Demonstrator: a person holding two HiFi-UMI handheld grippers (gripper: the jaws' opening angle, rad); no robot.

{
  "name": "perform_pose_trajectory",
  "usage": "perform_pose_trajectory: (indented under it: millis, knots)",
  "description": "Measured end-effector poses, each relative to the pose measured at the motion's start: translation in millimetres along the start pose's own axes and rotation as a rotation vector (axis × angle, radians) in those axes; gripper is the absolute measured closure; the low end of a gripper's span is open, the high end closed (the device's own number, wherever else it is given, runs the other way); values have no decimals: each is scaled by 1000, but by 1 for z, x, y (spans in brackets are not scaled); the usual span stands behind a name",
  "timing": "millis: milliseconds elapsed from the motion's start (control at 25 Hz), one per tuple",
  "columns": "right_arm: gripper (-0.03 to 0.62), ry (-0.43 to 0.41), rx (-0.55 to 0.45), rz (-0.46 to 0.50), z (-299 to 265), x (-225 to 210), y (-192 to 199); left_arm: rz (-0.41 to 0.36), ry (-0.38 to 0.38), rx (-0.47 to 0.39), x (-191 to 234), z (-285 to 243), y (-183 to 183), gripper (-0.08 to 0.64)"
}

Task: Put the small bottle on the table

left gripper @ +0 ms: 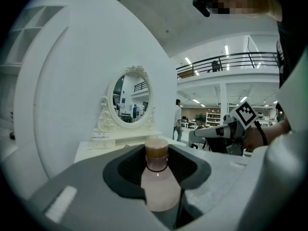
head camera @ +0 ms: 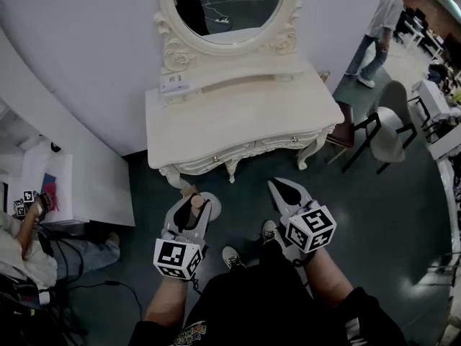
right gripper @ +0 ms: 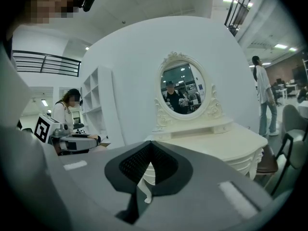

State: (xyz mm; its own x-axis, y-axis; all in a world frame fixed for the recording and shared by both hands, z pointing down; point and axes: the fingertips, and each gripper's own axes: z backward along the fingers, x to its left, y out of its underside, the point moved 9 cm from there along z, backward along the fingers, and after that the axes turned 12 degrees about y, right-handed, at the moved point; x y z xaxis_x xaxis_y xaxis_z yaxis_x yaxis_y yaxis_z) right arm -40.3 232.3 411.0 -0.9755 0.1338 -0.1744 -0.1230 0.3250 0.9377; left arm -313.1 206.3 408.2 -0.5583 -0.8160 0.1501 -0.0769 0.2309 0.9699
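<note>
A small pale pink bottle [left gripper: 160,184] with a brownish cap is clamped between the jaws of my left gripper [head camera: 193,206], which is shut on it; in the head view the bottle [head camera: 196,203] shows between the fingertips, in front of the table. The cream dressing table [head camera: 216,114] with an oval mirror [head camera: 229,6] stands ahead against the curved white wall. My right gripper [head camera: 282,191] is shut with nothing in it, held level beside the left one, short of the table's front edge. The table [right gripper: 226,138] fills the right gripper view's centre.
A small box [head camera: 173,83] lies on the table's raised shelf at the left. Chairs [head camera: 385,132] stand to the table's right. A seated person [head camera: 29,247] with gripper gear is at the left, beside a white shelf unit [head camera: 54,182]. Another person [head camera: 378,27] walks at the far right.
</note>
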Motion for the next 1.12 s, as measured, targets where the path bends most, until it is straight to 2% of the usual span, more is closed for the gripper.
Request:
perform_pose_trajectory:
  millis: [1120]
  knots:
    - [563, -148, 28, 16, -61, -94, -34, 8, -113, 1, -21, -93, -25, 420]
